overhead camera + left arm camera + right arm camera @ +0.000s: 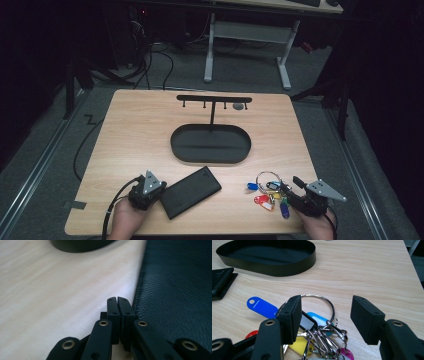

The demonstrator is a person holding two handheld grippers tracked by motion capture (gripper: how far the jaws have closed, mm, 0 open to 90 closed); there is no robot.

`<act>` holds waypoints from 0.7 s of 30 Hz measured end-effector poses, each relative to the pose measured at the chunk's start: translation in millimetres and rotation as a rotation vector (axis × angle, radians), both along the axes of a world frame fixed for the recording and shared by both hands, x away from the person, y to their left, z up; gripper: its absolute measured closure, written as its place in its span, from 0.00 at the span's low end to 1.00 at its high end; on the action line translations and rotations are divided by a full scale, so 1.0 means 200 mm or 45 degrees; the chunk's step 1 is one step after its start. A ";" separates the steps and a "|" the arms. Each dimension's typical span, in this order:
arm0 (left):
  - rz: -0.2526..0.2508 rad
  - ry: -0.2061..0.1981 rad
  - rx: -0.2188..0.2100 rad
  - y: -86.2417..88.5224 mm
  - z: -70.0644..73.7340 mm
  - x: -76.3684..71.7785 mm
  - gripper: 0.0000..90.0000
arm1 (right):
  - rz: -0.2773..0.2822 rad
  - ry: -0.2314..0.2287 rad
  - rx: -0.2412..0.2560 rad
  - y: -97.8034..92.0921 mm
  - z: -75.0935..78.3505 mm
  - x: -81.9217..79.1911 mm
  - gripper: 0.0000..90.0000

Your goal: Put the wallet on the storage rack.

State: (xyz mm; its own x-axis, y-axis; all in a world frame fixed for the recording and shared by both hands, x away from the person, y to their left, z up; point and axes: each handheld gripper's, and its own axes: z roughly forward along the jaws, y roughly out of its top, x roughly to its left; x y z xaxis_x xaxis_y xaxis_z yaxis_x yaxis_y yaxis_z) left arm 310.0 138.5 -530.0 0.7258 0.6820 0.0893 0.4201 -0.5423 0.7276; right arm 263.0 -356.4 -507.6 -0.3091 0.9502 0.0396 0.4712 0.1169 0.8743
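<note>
High view: a light wooden table (150, 125) carries, at its centre, a black oval tray (210, 144) with a thin upright post rising to a crossbar of small hooks (214, 98). Nearer the person than the tray, and slightly to its left, lies a black textured wallet (190, 192), set at a slant. Nearer than the tray and to its right lies a bunch of keys (270, 192) on a large metal ring, with coloured plastic tags (blue, red, yellow, black among them). The left gripper (152, 192), held in a hand at the table's near edge, sits just beside the wallet's left end; in the left gripper view its jaws are pressed together with nothing between them, tips against the wallet's edge (175, 290). The right gripper (295, 187) sits at the key bunch's right side; in the right gripper view its jaws are spread wide, holding nothing, the key ring (319, 312) lying below and between them.
</note>
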 end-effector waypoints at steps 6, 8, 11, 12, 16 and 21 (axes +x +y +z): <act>-0.043 -0.118 -0.016 -0.08 0.11 -0.15 0.88 | 0.029 -0.004 -0.008 0.02 0.00 0.01 0.47; -0.088 -0.111 -0.031 -0.12 0.13 -0.17 0.83 | 0.033 -0.001 -0.014 0.03 0.00 0.01 0.47; -0.160 -0.107 -0.026 -0.18 0.13 -0.22 0.73 | 0.034 0.000 -0.013 0.03 0.00 0.01 0.47; -0.184 -0.103 -0.016 -0.20 0.12 -0.23 0.69 | 0.034 0.000 -0.013 0.02 0.00 0.01 0.47; -0.258 -0.105 0.048 -0.27 0.10 -0.26 0.54 | 0.035 0.007 -0.012 0.02 -0.01 0.01 0.47; -0.325 -0.110 0.114 -0.34 0.06 -0.29 0.48 | 0.038 0.011 -0.013 0.02 -0.01 0.00 0.47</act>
State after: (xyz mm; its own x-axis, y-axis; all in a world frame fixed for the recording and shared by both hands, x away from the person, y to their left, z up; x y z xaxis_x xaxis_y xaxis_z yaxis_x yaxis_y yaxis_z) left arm 251.7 69.8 -517.0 0.8603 0.4645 0.2099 0.1999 -0.6863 0.6993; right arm 263.5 -352.7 -508.8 -0.3372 0.9409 0.0328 0.4745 0.1398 0.8691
